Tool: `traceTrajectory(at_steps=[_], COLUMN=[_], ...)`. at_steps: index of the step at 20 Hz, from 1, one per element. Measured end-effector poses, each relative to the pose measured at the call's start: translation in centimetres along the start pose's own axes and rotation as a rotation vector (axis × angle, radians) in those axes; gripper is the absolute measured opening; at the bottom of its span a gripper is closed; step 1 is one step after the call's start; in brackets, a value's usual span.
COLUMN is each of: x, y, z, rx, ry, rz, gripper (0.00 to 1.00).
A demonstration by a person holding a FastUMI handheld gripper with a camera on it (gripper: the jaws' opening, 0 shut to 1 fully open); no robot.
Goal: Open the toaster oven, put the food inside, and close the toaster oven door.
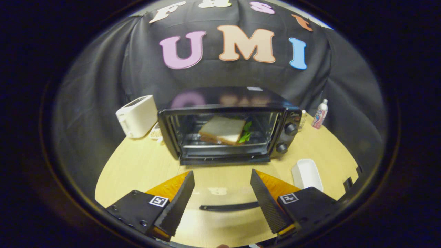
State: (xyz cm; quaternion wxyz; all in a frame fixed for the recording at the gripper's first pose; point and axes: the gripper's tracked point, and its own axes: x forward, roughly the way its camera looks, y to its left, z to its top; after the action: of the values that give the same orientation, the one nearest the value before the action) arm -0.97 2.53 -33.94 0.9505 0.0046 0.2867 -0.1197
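The sandwich already sits inside the toaster oven at twelve o'clock, its glass door down flat. The gripper hovers wide and empty (handle between its fingers); lifting the door shut probably comes next.

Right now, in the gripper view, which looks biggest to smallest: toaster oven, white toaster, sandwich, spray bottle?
1. toaster oven
2. white toaster
3. sandwich, close to the toaster in apparent size, so unsure
4. spray bottle

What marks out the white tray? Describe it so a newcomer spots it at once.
Start at the black oven mid-table. Right of its open door, beside the open hand-held gripper, lies the tray. It is low, oblong and empty, unlike the boxy white toaster left of the oven.
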Motion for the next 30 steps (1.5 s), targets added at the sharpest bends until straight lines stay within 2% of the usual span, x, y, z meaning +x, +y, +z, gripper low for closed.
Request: traceTrajectory(at_steps=[3,6,14,24,30], x=[-0.8,-0.8,2.2,2.0,0.4], y=[1.8,1.4,-0.1,-0.6,-0.7], z=[-4.7,-7.6,-11.0,-9.2,-5.1], rx=[-0.034,-0.034,-0.043,-0.037,-0.102], ry=[0.102,0.172,0.267,0.253,0.174], rz=[0.044,0.053,-0.004,-0.036,-0.04], gripper=[1.0,1.0,1.0,1.0,1.0])
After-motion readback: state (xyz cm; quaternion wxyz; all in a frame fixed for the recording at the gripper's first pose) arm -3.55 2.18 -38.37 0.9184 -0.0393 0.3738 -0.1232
